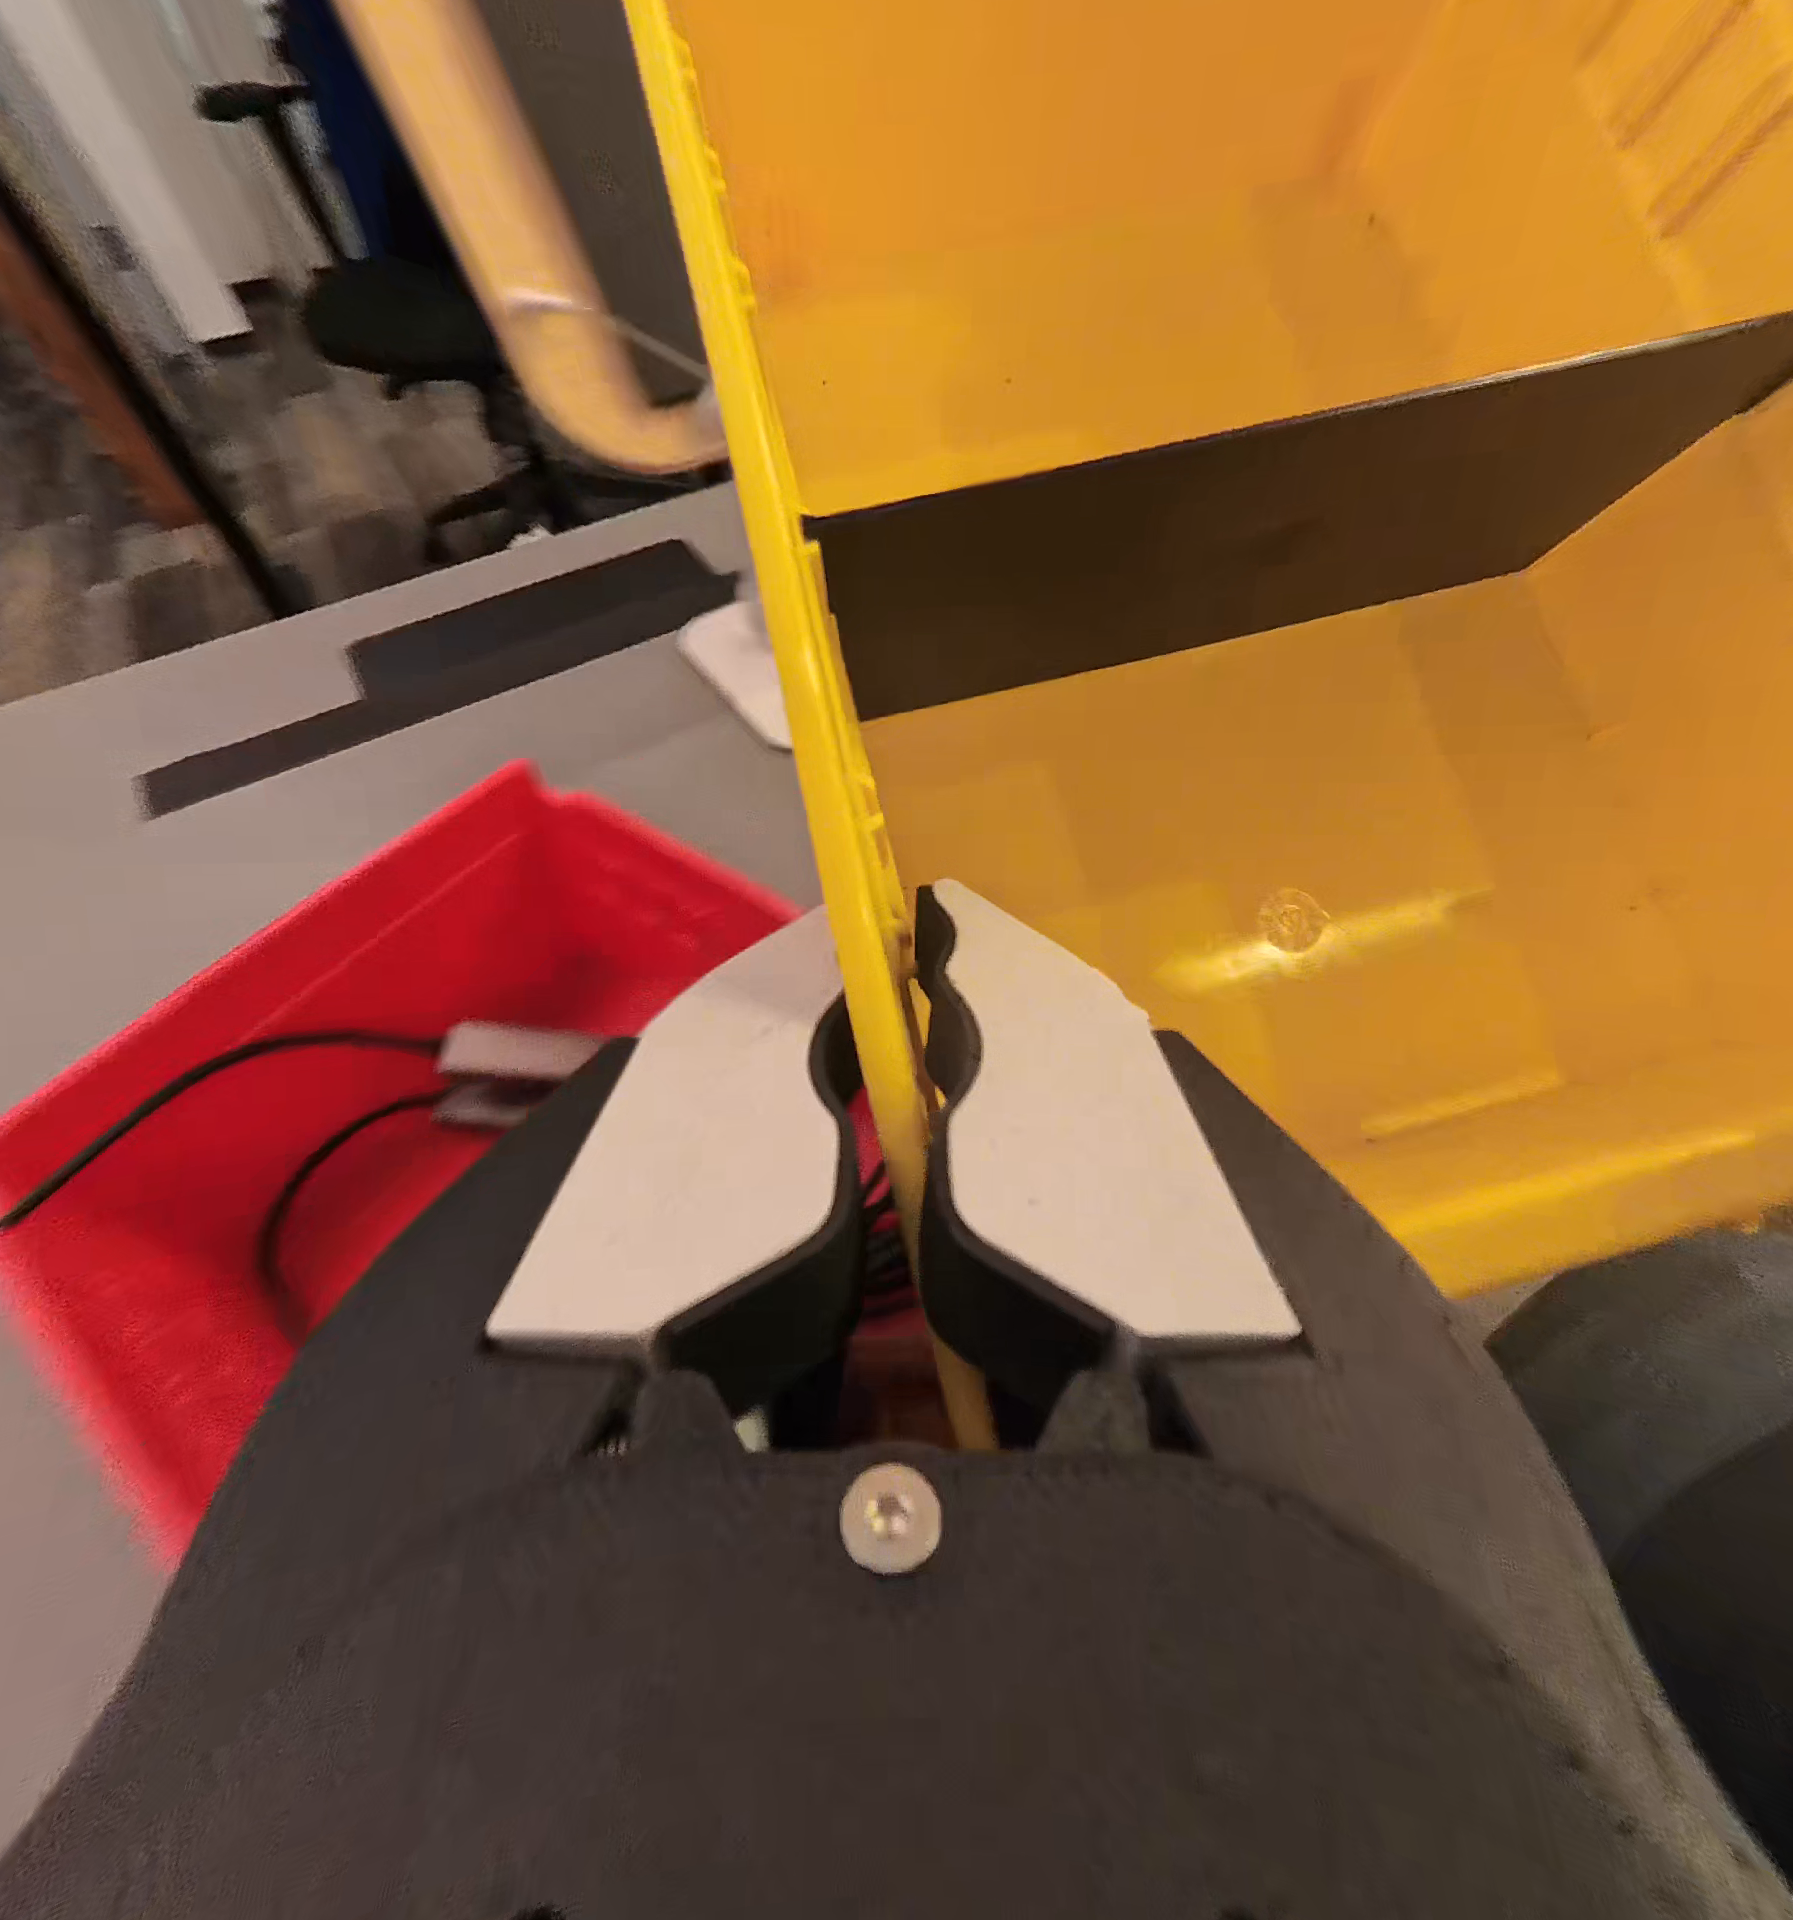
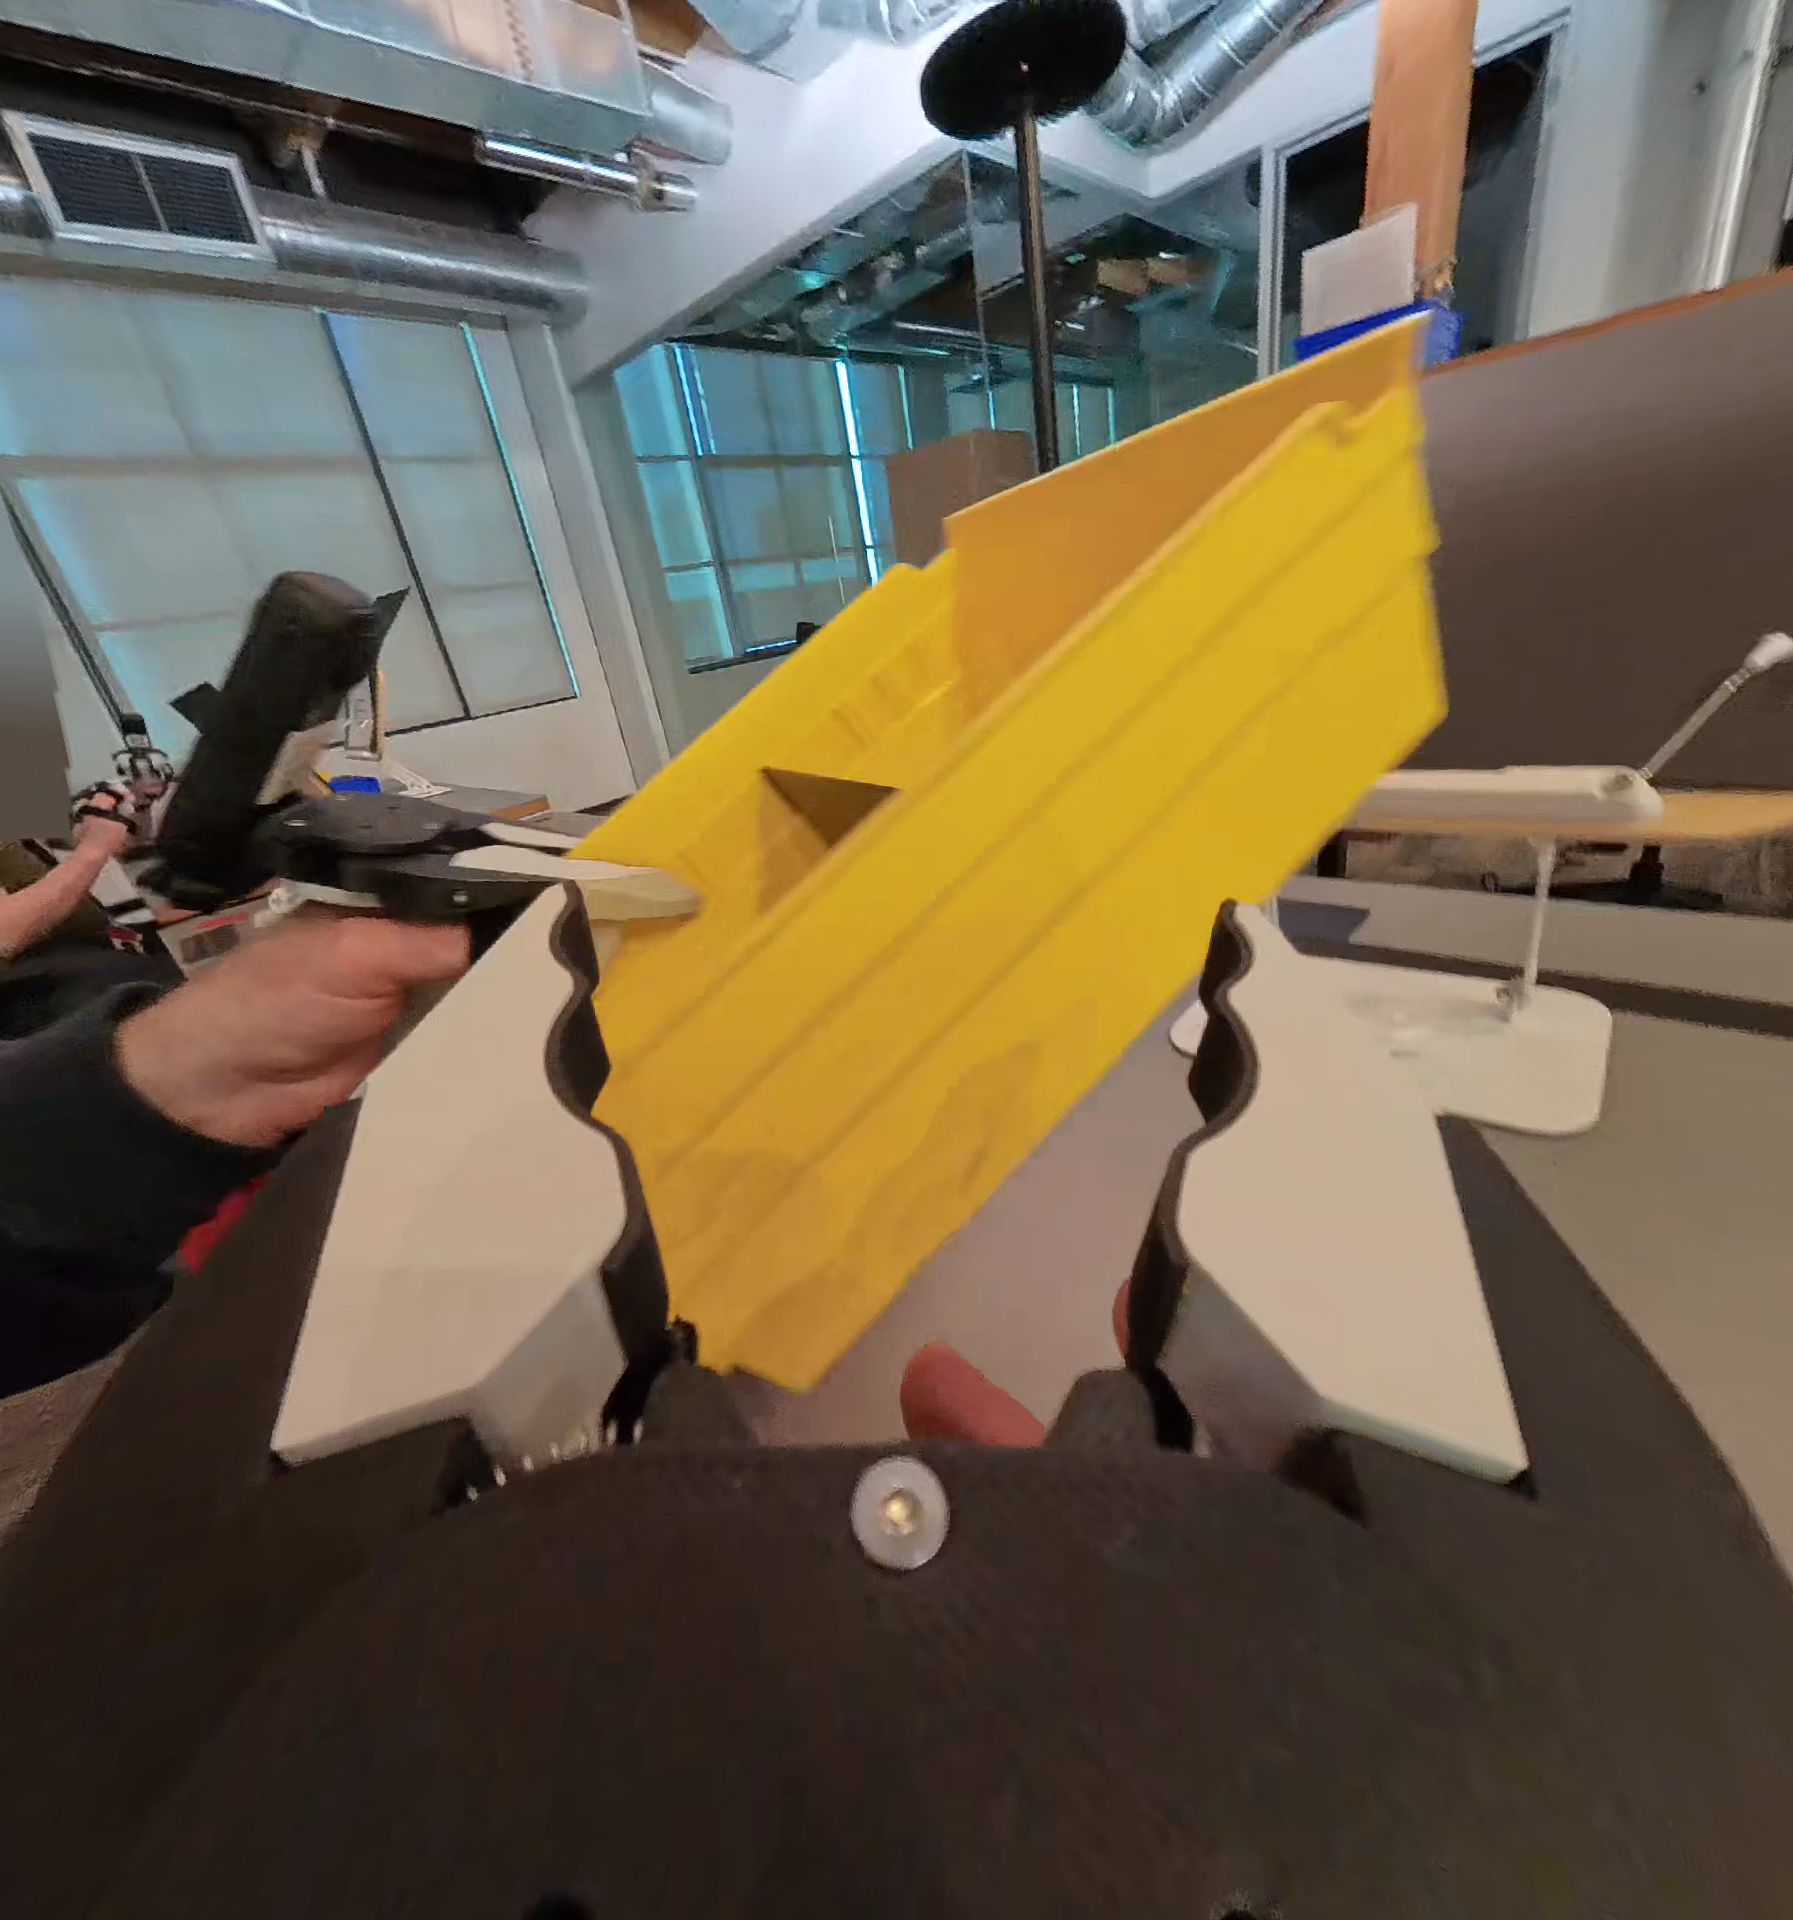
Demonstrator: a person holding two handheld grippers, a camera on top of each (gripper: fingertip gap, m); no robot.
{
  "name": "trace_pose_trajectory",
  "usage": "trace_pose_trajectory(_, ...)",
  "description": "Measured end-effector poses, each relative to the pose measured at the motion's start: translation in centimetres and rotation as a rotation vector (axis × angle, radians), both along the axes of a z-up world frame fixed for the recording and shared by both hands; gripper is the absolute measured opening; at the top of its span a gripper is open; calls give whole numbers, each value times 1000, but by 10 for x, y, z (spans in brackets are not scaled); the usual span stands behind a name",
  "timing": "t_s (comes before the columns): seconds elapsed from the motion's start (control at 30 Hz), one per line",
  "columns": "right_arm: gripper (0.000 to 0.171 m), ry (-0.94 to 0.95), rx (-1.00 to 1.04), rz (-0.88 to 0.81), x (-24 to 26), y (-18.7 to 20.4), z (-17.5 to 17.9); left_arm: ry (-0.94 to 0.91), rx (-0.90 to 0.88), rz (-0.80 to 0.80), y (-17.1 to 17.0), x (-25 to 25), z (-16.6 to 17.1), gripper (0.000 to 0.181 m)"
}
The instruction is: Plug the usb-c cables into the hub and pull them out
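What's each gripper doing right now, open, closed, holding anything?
Left gripper: shut on the yellow bin, clamping its side wall and holding it tilted in the air.
Right gripper: open, holding nothing; the bin's corner sits between its fingers.

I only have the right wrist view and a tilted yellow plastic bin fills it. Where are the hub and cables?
Observer: In a red plastic bin on the grey table, beside the yellow bin.
Operator: Plugged in?
Observer: Two thin black cables end at small grey blocks; blur hides any joint.
Operator: What is the left gripper's grip like?
Observer: The left gripper is shut on the yellow bin's side wall.
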State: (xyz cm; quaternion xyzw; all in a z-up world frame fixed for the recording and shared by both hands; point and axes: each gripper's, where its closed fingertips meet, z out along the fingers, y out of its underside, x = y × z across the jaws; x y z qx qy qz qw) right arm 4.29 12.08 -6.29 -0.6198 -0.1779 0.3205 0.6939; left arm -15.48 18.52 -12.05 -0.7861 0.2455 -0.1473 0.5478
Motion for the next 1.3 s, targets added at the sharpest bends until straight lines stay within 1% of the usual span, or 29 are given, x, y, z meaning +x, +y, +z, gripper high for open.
trace_pose_trajectory(0.07, 116, 15, -29, -34, 20, -12, -7, 32, -17, -84, 2, 47, -9, 6)
trace_pose_trajectory(0.13, 113, 23, -45, -94, 46, -19, -12, 75, -47, -160, 2, 92, -24, 6)
trace_pose_trajectory(0.2, 117, -16, -100, -196, 76, -15, -24, 113, -73, -224, 0, 133, -41, 6)
trace_pose_trajectory(0.23, 120, -64, -126, -238, 88, -13, -33, 134, -85, -233, -1, 150, -51, 6)
trace_pose_trajectory(0.27, 120, -100, -147, -261, 100, -12, -42, 131, -97, -243, -1, 165, -60, 6)
trace_pose_trajectory(0.37, 114, -83, -237, -302, 136, -9, -61, 129, -161, -278, -1, 200, -84, 6)
trace_pose_trajectory(0.43, 109, -142, -267, -369, 156, -5, -76, 127, -183, -287, -4, 219, -96, 6)
trace_pose_trajectory(0.53, 107, -230, -310, -432, 177, 0, -100, 140, -226, -304, -10, 238, -113, 9)
trace_pose_trajectory(0.6, 102, -272, -347, -472, 190, 4, -113, 140, -282, -336, -18, 249, -126, 15)
trace_pose_trajectory(0.67, 100, -279, -406, -471, 197, 6, -126, 135, -313, -353, -23, 254, -135, 20)
trace_pose_trajectory(0.77, 95, -344, -470, -497, 210, 11, -150, 76, -373, -399, -34, 262, -140, 36)
trace_pose_trajectory(0.83, 86, -391, -474, -529, 220, 14, -160, 43, -410, -446, -44, 269, -141, 49)
trace_pose_trajectory(0.87, 78, -415, -470, -545, 226, 15, -162, 25, -428, -470, -49, 271, -140, 55)
trace_pose_trajectory(0.9, 73, -440, -467, -559, 230, 17, -162, 9, -453, -495, -54, 272, -137, 59)
trace_pose_trajectory(0.97, 62, -505, -474, -583, 239, 20, -164, -9, -443, -509, -59, 266, -124, 59)
trace_pose_trajectory(1.07, 47, -618, -469, -609, 249, 24, -166, 12, -274, -470, -59, 235, -78, 59)
trace_pose_trajectory(1.1, 43, -644, -464, -614, 252, 25, -166, 42, -199, -412, -51, 215, -63, 60)
trace_pose_trajectory(1.13, 43, -663, -463, -609, 254, 26, -166, 78, -134, -335, -41, 189, -49, 62)
trace_pose_trajectory(1.2, 42, -692, -468, -598, 257, 28, -167, 134, -59, -152, -19, 124, -29, 68)
trace_pose_trajectory(1.3, 38, -769, -475, -599, 267, 33, -169, 293, -14, 142, -1, 8, -23, 77)
